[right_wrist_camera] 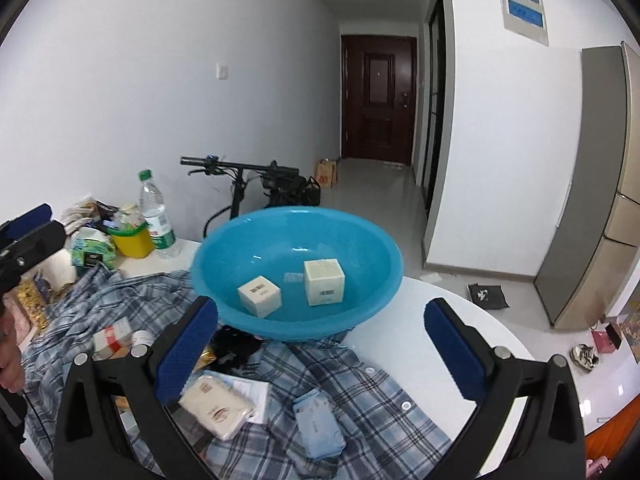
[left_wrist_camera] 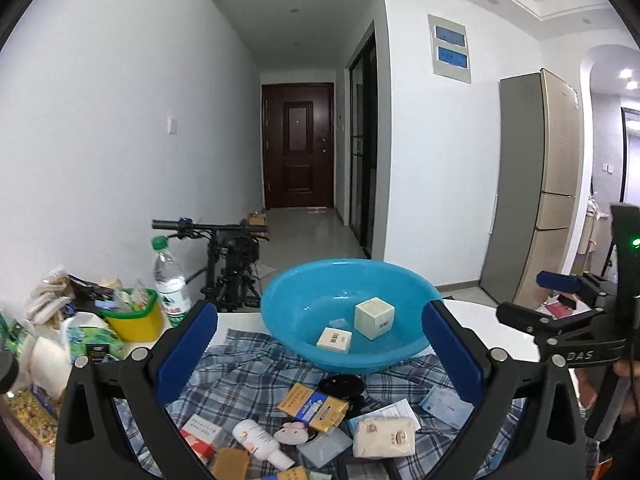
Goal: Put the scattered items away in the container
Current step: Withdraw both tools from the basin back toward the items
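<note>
A blue plastic basin (left_wrist_camera: 304,300) (right_wrist_camera: 372,248) stands on a plaid cloth and holds two cream boxes, a cube (left_wrist_camera: 374,317) (right_wrist_camera: 323,282) and a smaller one (left_wrist_camera: 334,340) (right_wrist_camera: 260,295). My left gripper (left_wrist_camera: 320,354) is open and empty, held above scattered items: a gold packet (left_wrist_camera: 314,408), a white bottle (left_wrist_camera: 260,442), a beige pouch (left_wrist_camera: 384,438) (right_wrist_camera: 216,406), a red-and-white box (left_wrist_camera: 198,436). My right gripper (right_wrist_camera: 320,354) is open and empty, in front of the basin, above a pale blue packet (right_wrist_camera: 318,424).
A water bottle (left_wrist_camera: 170,280) (right_wrist_camera: 157,216), a yellow tub (left_wrist_camera: 134,316) (right_wrist_camera: 130,236), tissues and snack bags crowd the table's left side. The plaid cloth (right_wrist_camera: 360,392) covers the white round table (right_wrist_camera: 452,312). A bicycle (left_wrist_camera: 228,256) and a fridge (left_wrist_camera: 532,184) stand beyond.
</note>
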